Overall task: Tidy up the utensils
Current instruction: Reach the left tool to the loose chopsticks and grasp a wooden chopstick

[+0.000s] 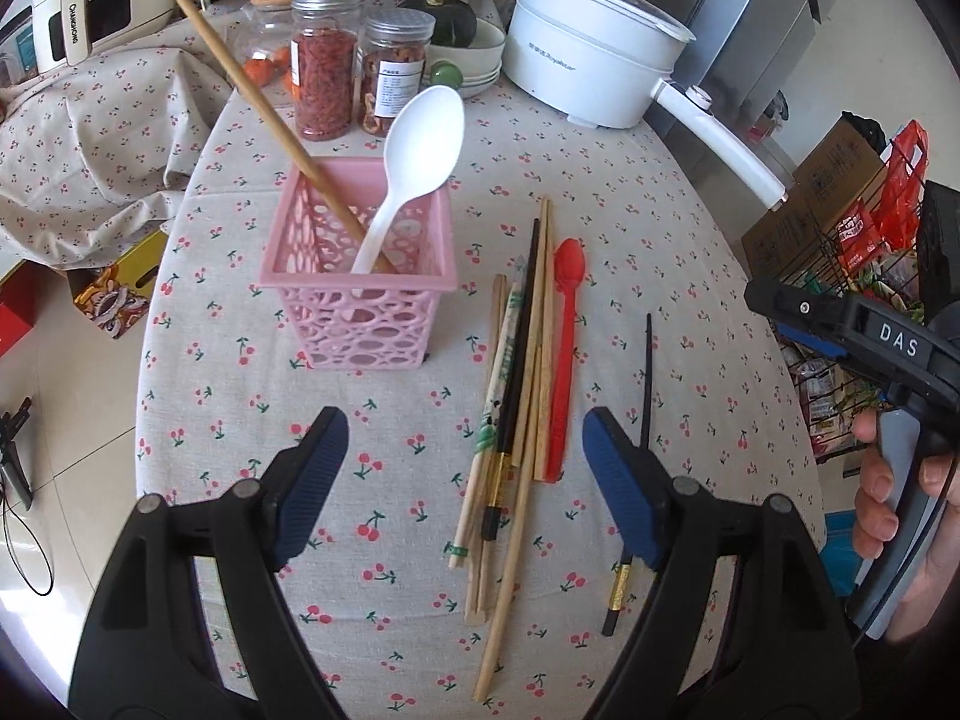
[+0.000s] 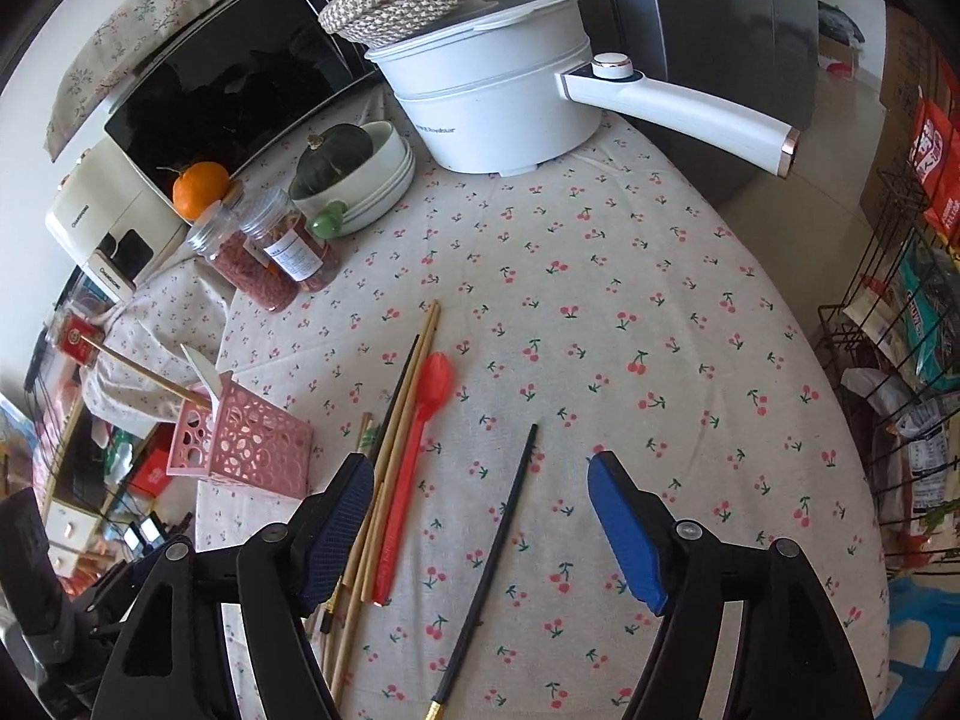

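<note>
Nearest to us, we are holding the left gripper [image 1: 465, 489] with its jaws standing wide and gripping nothing, and they are straddling the near ends of the loose bundle of chopsticks [image 1: 510, 420] lying on the cherry-print tablecloth [image 1: 660, 276], probably because that bundle is what we mean to gather. The pads are hovering above the cloth, apart from the sticks. Just right of the bundle the red spoon [image 1: 564, 324] is lying with its bowl pointing to the far side, touching the outermost stick, and further right a single black chopstick [image 1: 647, 384] is lying on its own. We are aiming the right gripper [image 2: 480, 531] at that lone stick: its jaws are also spread wide and empty, with the black chopstick [image 2: 498, 534] running between them, which suggests we are lining up to close across its length. On the left, slightly farther off, the pink basket [image 1: 360, 300] is standing upright as the place for the utensils, and it is already holding a white spoon [image 1: 414, 150] and one long wooden stick [image 1: 264, 114], both leaning out over the rim. Beyond it, jars [image 1: 327, 60] and a white pot [image 1: 594, 48] are crowding the far edge, so the work is staying on the near half.
</note>
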Tool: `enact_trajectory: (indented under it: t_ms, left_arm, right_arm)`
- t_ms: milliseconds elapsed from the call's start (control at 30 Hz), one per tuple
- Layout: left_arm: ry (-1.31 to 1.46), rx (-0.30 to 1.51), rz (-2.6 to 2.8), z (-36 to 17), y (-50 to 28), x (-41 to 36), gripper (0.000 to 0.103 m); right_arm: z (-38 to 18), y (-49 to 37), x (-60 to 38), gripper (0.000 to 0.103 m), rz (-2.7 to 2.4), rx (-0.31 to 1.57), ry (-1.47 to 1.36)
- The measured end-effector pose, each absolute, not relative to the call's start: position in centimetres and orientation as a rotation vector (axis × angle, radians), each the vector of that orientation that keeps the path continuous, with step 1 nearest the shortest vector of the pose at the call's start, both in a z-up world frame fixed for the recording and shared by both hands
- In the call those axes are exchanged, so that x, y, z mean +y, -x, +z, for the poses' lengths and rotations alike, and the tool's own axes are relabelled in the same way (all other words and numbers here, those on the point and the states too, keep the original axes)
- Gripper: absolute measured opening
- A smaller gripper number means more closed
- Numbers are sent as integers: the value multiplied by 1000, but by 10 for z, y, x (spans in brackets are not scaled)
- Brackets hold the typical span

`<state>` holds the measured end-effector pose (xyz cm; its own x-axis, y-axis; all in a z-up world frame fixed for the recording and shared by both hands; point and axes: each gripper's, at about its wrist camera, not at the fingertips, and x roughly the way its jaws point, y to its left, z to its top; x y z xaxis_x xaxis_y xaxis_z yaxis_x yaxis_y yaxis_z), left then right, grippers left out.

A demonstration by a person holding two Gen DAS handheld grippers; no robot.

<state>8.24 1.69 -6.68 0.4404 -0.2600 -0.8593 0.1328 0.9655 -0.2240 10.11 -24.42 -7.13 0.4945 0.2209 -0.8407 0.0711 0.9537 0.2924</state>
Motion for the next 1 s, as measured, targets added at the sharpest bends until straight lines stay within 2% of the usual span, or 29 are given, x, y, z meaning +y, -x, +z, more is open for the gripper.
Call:
enact_trajectory:
  t_ms: [367,500,567,700,767,800,867,933,1000]
  left_arm:
    - [59,1085,-288,-57,-86,-25,80]
    - [50,1110,-278,-61,-97,-37,75]
    - [70,1127,-282,-64,-106,-45,64]
    - [98,1168,-290,-75,-129,-63,51]
    - [103,1187,-286,-81,-143,-71,38]
    - [105,1196,-281,-84,-150,-74,35]
    - [106,1210,-267,-93,-164,-79,18]
    - [90,1226,-250,-102,-177,-84,9]
    - [67,1238,-230,-110,-187,-89,7]
  right_arm:
    - [-97,-98,-275,77,54,1176,-192]
    - [-99,-99,-285,77,58,1184,-200]
    - [-99,-101,-290,77,53,1184,-209]
    - [-105,-108,-301,77,39,1198,-247]
    - [-109,-111,-305,77,32,1208,-259]
    - [-111,-113,-307,77,30,1212,-265]
    - [-113,-116,-309,77,26,1219,-276]
    - [-115,-118,-312,77,23,1222,-288]
    - [-117,-121,-314,77,25,1225,-295]
